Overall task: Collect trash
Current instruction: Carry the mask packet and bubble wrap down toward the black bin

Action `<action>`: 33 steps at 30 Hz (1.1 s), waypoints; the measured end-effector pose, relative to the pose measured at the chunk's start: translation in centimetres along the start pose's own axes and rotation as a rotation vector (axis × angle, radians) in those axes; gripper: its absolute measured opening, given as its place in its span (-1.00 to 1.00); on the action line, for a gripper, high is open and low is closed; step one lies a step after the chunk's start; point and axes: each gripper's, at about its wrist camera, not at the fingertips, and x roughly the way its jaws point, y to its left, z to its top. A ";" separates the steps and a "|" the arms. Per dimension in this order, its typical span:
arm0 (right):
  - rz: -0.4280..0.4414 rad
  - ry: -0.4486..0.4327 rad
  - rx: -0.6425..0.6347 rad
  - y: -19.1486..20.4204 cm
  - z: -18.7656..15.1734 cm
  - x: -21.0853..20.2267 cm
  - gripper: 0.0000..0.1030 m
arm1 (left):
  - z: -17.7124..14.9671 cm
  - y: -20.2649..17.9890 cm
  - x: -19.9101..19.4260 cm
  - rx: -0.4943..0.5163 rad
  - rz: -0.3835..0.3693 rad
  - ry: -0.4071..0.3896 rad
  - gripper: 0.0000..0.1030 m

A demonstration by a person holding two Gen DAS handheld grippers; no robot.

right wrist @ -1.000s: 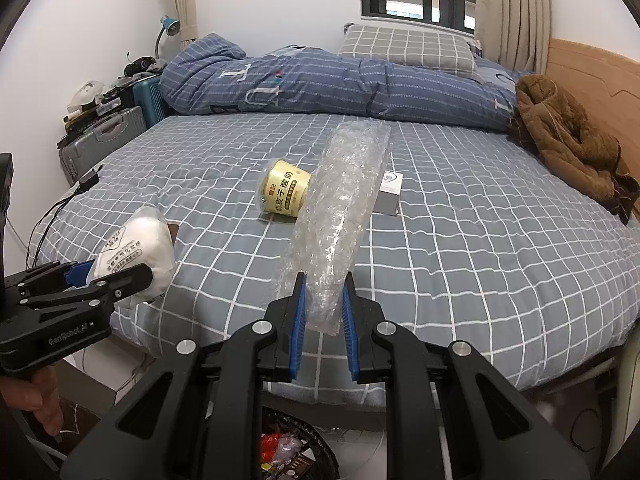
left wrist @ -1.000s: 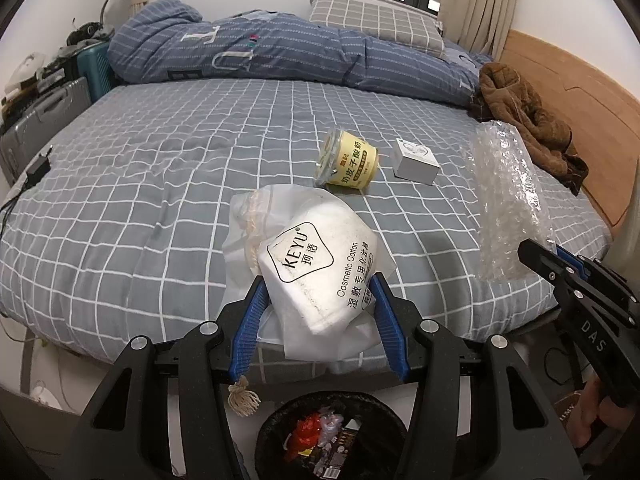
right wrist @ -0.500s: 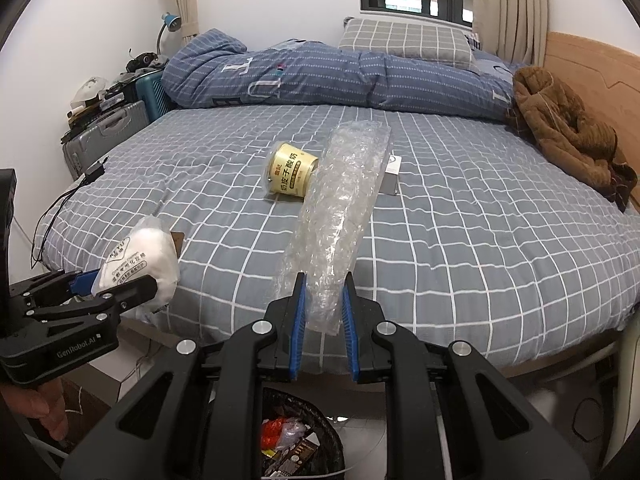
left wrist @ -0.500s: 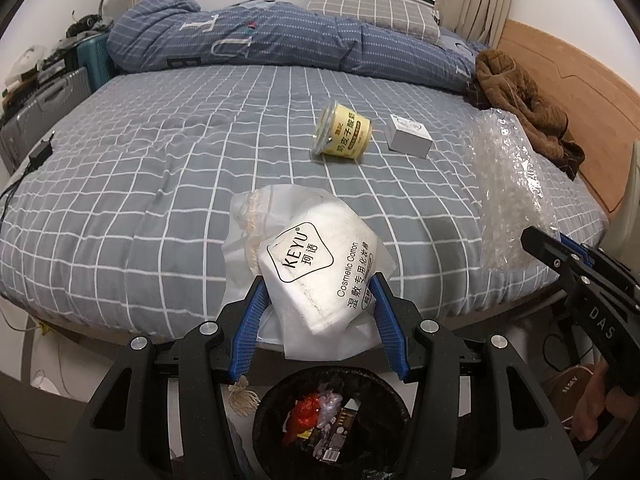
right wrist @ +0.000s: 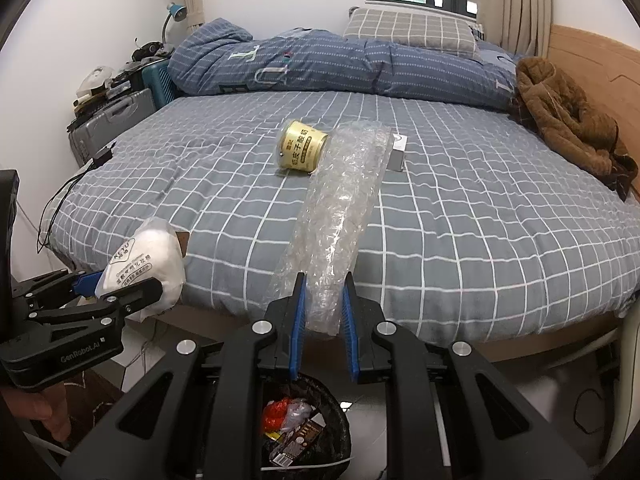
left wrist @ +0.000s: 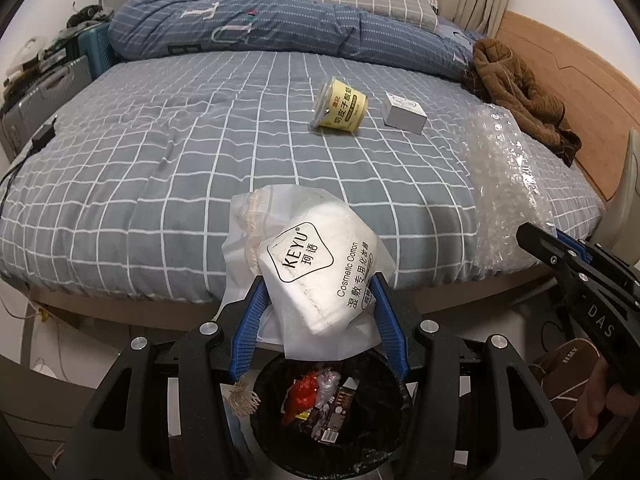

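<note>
My left gripper (left wrist: 318, 286) is shut on a white cosmetic-cotton bag (left wrist: 316, 276), held over the foot of the bed just above a black trash bin (left wrist: 380, 432) on the floor. The right gripper (right wrist: 323, 280) is shut on a long strip of clear bubble wrap (right wrist: 340, 208) that sticks up over the bed. The same bin (right wrist: 340, 432), with wrappers inside, shows below the right fingers. A yellow cup (left wrist: 340, 106) lies tipped on the grey checked bed (left wrist: 160, 168), beside a small white box (left wrist: 404, 114). Each gripper appears in the other's view: left gripper (right wrist: 116, 284), right gripper (left wrist: 540, 236).
A blue duvet (left wrist: 280, 28) and pillow lie at the far side of the bed; a brown garment (left wrist: 520, 88) lies by the wooden headboard. Suitcases (right wrist: 116, 120) stand at the left wall. A cable (right wrist: 60, 200) trails off the bed's left edge. A slipper (left wrist: 568, 368) sits on the floor.
Both grippers have drawn back from the bed and sunk a little with their loads. The trash bin shows more fully beneath them.
</note>
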 end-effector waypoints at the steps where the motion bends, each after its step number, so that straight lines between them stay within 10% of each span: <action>1: 0.001 0.002 0.000 0.0 -0.2 -0.1 -0.69 | -0.3 0.0 -0.1 -0.002 -0.001 0.004 0.00; 33: 0.031 0.155 0.001 1.6 -6.6 -0.8 -0.69 | -6.9 0.0 -0.2 -0.016 0.008 0.130 0.00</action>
